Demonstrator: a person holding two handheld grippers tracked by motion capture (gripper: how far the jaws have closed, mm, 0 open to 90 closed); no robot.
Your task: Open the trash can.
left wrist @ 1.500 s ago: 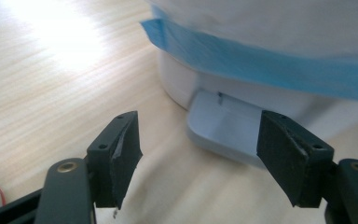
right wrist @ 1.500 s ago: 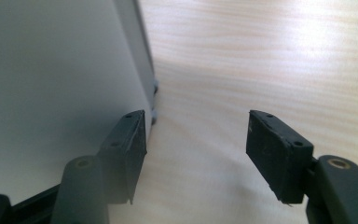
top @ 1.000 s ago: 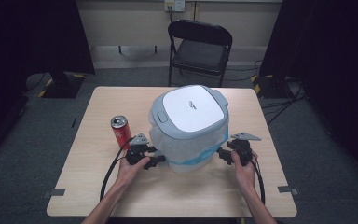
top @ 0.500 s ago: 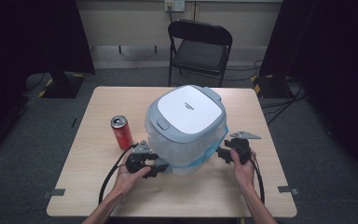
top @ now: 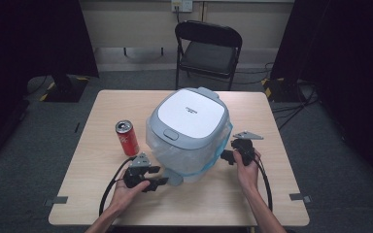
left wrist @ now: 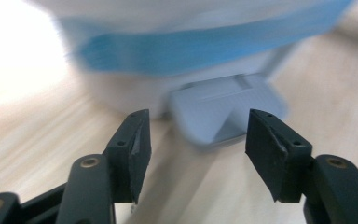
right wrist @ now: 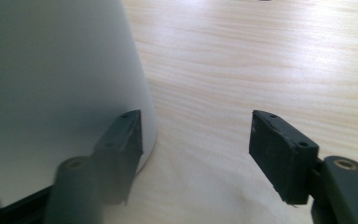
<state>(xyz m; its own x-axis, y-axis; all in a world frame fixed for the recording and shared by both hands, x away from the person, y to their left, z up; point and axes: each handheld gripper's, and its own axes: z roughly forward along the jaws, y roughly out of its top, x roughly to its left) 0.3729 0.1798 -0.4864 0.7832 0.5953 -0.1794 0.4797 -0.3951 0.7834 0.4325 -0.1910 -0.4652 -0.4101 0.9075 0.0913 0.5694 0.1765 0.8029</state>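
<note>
A white bin [top: 189, 141] with a grey-rimmed lid [top: 189, 114] stands mid-table, lined with a clear bag that has a blue band [left wrist: 205, 46]. Its grey pedal [top: 174, 178] sticks out at the front left. My left gripper [top: 161, 182] lies low on the table, open, and the pedal [left wrist: 223, 114] sits just beyond its tips [left wrist: 196, 140]. My right gripper [top: 225, 156] is at the bin's right side. Its jaws have just been opening and hold nothing between them [right wrist: 196, 135]. The bin's white wall [right wrist: 51, 70] stands against the left jaw.
A red drink can [top: 126, 138] stands upright left of the bin, close to my left hand. The wooden table [top: 272, 194] has bare room at the front and right. A black folding chair [top: 206, 48] stands behind the far edge.
The bin has shifted left and turned, bringing its pedal to the front left. My left gripper has drawn back toward the near edge. The right gripper's jaws have come apart beside the bin.
</note>
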